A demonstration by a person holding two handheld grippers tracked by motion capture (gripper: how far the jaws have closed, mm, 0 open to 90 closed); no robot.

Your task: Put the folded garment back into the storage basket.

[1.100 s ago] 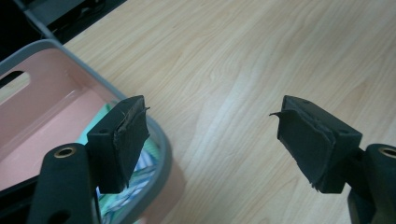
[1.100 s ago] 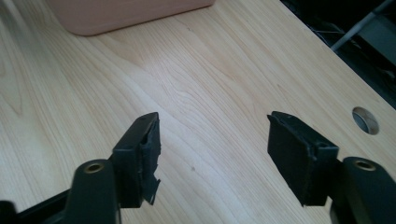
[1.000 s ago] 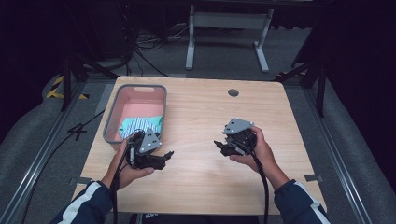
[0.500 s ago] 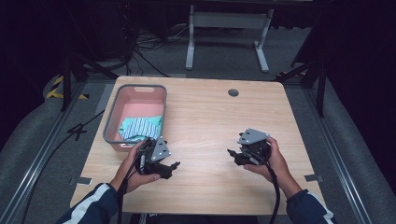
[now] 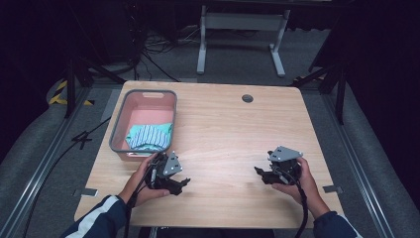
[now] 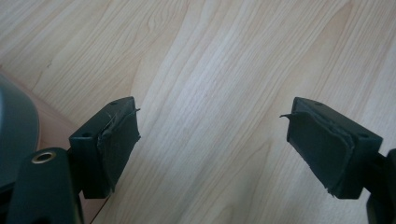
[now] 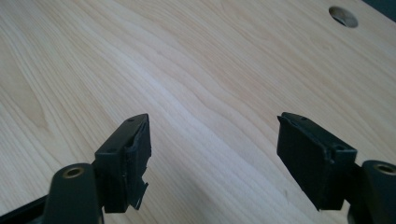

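A grey-rimmed pink basket [image 5: 117, 130] stands at the table's left, and a teal-and-white striped cloth [image 5: 148, 136] lies folded in its near end. My left gripper [image 5: 181, 184] sits low over the wood just in front of the basket, held in the person's left hand. Its jaws are wide apart with nothing between them [image 6: 212, 142]; the basket's grey rim [image 6: 16, 126] shows at the left of that view. My right gripper [image 5: 259, 172] rests near the table's front right, also open and empty [image 7: 212, 147].
The wooden table [image 5: 233, 134] has a round cable hole [image 5: 247, 98] at its back, also seen as the hole [image 7: 343, 15] in the right gripper view. A metal stand [image 5: 240, 22] and cables lie on the floor behind. Cables trail from both grippers off the front edge.
Both grippers have drawn back toward the table's front edge. The left one moved away from the basket; the right one moved right and nearer the person.
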